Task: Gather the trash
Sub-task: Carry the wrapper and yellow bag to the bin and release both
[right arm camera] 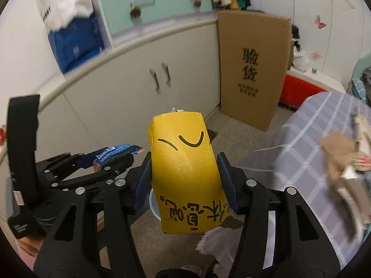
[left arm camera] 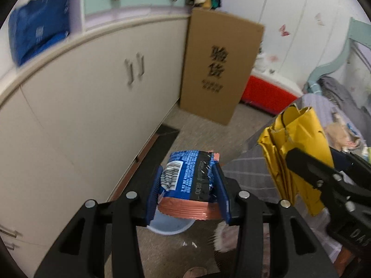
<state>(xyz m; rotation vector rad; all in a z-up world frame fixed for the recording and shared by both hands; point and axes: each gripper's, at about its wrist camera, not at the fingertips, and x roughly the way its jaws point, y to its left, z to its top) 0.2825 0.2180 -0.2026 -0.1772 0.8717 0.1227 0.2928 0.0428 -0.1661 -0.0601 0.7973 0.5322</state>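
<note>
My left gripper [left arm camera: 187, 190] is shut on a blue snack wrapper [left arm camera: 185, 178] with a barcode and a pink crimped edge, held above the floor. My right gripper [right arm camera: 184, 180] is shut on a yellow paper bag [right arm camera: 185, 173] with black writing. The yellow bag [left arm camera: 294, 157] and the right gripper show at the right of the left wrist view. The blue wrapper [right arm camera: 118, 154] and the left gripper show at the left of the right wrist view. A pale blue bin [left arm camera: 170, 223] sits on the floor directly below both grippers; it also shows in the right wrist view [right arm camera: 154, 205], mostly hidden.
White cabinets [left arm camera: 92, 106] run along the left. A flat cardboard box [left arm camera: 220, 67] leans at their end. A bed with a grey checked sheet [right arm camera: 313, 143] lies right, with more crumpled paper trash [right arm camera: 343, 162] on it. A red box [left arm camera: 264, 92] stands at the back.
</note>
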